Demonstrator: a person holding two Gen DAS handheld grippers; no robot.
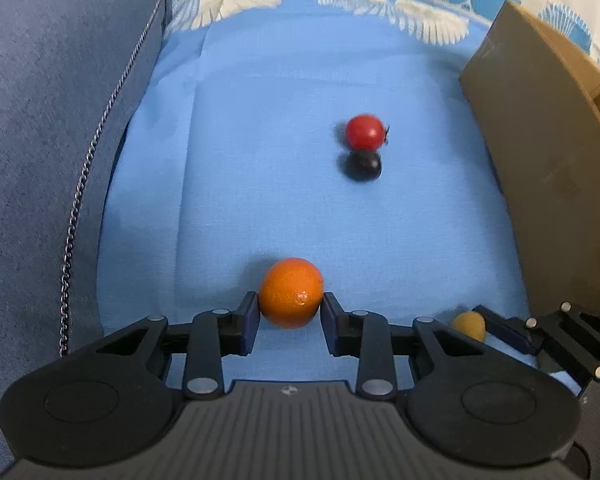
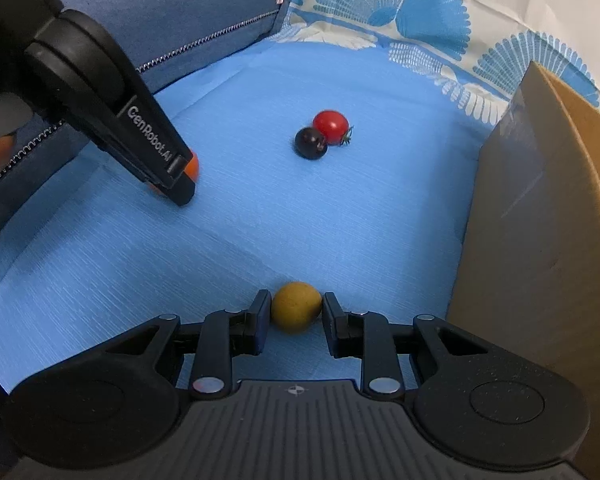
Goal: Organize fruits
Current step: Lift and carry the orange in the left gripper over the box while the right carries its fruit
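My left gripper (image 1: 291, 306) is shut on an orange fruit (image 1: 291, 292) low over the blue cloth (image 1: 260, 140). My right gripper (image 2: 296, 308) is shut on a small yellow fruit (image 2: 296, 306), also low over the cloth. A red tomato (image 1: 365, 132) and a dark round fruit (image 1: 363, 165) lie touching each other in the middle of the cloth, ahead of both grippers; they show in the right wrist view as the tomato (image 2: 331, 126) and the dark fruit (image 2: 310, 143). The left gripper (image 2: 182, 178) shows in the right wrist view with the orange fruit (image 2: 192, 166) mostly hidden behind its finger.
A cardboard box (image 1: 540, 152) stands at the right edge of the cloth, its wall (image 2: 540, 220) close to my right gripper. A blue cushion with a zipper (image 1: 40, 120) runs along the left. A shell-patterned fabric (image 2: 400, 20) lies at the back.
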